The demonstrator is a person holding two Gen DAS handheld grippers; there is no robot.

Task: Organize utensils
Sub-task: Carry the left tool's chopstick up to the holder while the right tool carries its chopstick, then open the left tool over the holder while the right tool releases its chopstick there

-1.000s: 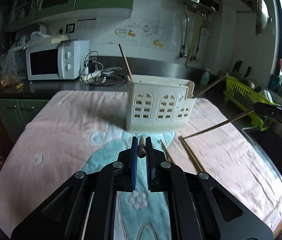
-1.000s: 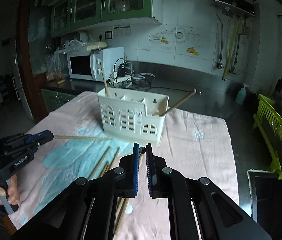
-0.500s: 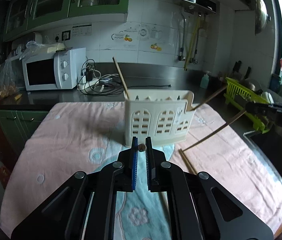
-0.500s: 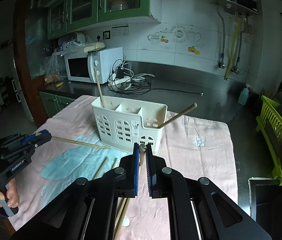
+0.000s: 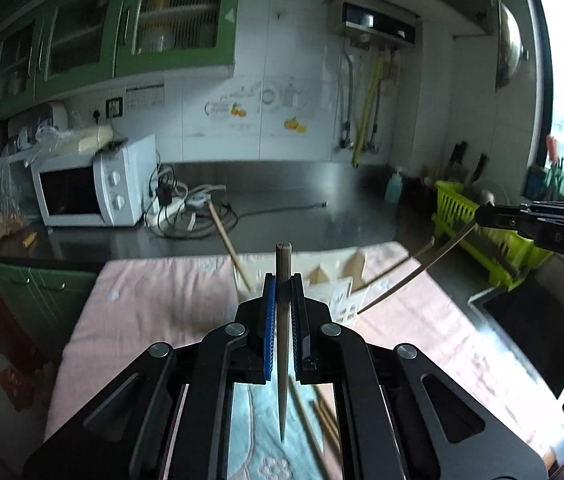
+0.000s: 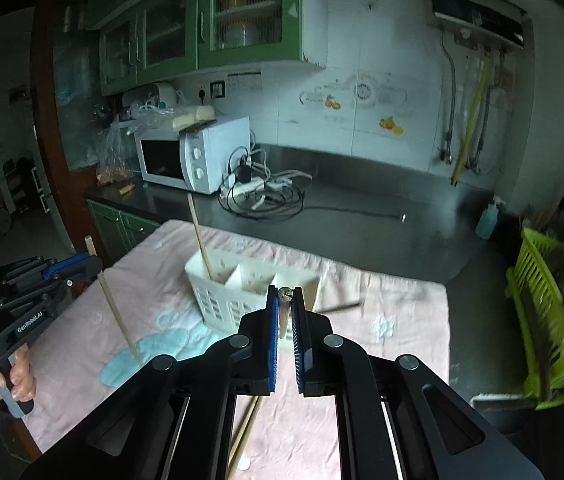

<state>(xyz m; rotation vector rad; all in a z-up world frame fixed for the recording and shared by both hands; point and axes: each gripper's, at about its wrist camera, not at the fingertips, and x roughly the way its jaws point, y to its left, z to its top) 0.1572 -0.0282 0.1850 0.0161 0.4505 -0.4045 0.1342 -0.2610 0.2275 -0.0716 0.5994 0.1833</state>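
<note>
My left gripper [image 5: 283, 280] is shut on a wooden chopstick [image 5: 283, 340], held almost upright with its tip pointing down at the cloth. It also shows in the right wrist view [image 6: 114, 300]. My right gripper [image 6: 284, 294] is shut on another chopstick [image 6: 284, 308], which slants down toward the holder in the left wrist view [image 5: 414, 270]. The white slotted utensil holder [image 6: 226, 292] stands on the cloth with one chopstick [image 6: 200, 236] upright in its left slot and another [image 6: 338, 307] leaning out at its right. Loose chopsticks [image 5: 322, 412] lie on the cloth.
A pink and blue cloth [image 6: 382, 344] covers the table. A white microwave [image 6: 194, 154] and tangled cables [image 6: 262, 196] sit on the dark counter behind. A green dish rack [image 6: 550, 320] stands at the right by a sink [image 5: 522, 328].
Both grippers have lifted with their chopsticks. The left chopstick has swung from pointing forward to nearly upright. The right gripper has risen above the holder.
</note>
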